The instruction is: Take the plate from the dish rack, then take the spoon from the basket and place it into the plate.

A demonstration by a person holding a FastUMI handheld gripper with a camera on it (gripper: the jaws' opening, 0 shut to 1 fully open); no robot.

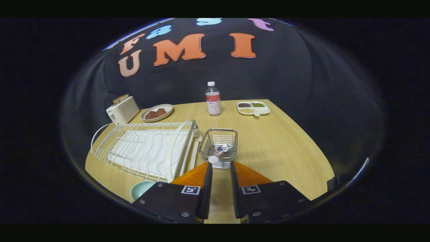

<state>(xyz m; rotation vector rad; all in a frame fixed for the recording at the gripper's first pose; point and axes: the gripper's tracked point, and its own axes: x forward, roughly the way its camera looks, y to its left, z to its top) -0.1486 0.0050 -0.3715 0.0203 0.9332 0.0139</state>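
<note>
Gripper view: tool (218, 168) open, empty; spoon (220, 153) in basket (219, 132), handle seemingly toward fingers.

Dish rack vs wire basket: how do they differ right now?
The dish rack is white, wide and low, and looks empty; the wire basket is bare metal, small and boxy, and holds the spoon. The rack lies off to one side of the claw, whose fingers are parted, while the basket sits just ahead of it. Both are open wire frames standing on the wooden table.
</note>
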